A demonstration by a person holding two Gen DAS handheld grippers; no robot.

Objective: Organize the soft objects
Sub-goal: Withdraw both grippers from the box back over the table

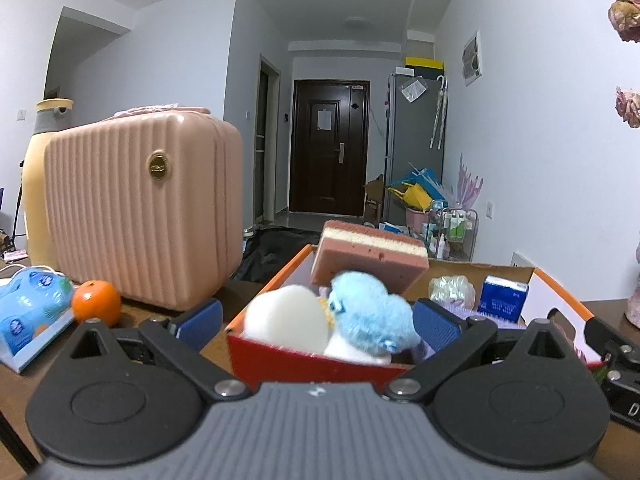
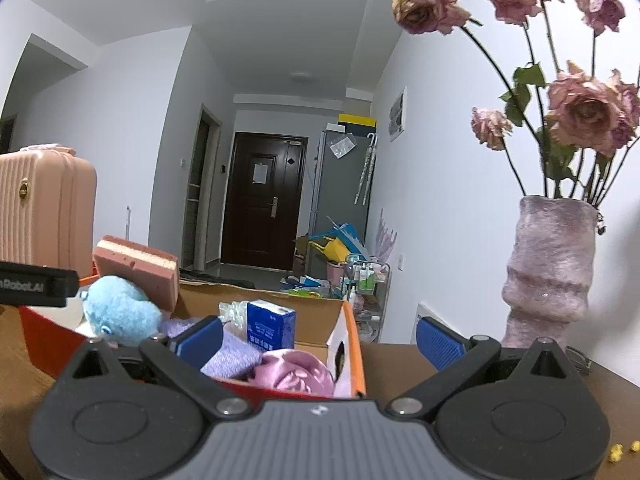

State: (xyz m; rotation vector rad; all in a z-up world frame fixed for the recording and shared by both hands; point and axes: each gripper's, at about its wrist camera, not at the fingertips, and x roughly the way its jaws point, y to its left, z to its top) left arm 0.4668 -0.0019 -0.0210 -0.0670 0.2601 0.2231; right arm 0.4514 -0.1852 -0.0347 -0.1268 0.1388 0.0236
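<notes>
Where the wooden table (image 1: 224, 300) begins at far left, one blue-printed tissue pack (image 1: 30, 312) lies beside one orange (image 1: 96, 302), with one pink ribbed case (image 1: 144, 208) and one yellow bottle (image 1: 38, 184) behind them. Centre: one orange-rimmed cardboard box (image 1: 276, 352) holds the soft objects: one white sponge (image 1: 286, 320), one blue plush toy (image 1: 368, 308), one pink layered sponge (image 1: 370, 256) propped on edge at the rear, one lilac knit cloth (image 2: 234, 354), one pink fabric flower (image 2: 294, 376), one clear wrapped packet (image 1: 452, 290) and one blue carton (image 2: 270, 326).

Left gripper (image 1: 316, 318): level, facing the box's near wall, jaws spread wide, nothing between them. Right gripper (image 2: 318, 338): level at the box's right corner, jaws likewise wide apart and empty; its left finger (image 2: 200, 338) is over the box, its right finger over the table.

Far right, one mauve vase (image 2: 550, 272) of dried roses (image 2: 580, 112) stands on the table. Beyond are white walls, a dark door (image 1: 330, 148), a grey cabinet (image 1: 416, 132) and floor clutter.
</notes>
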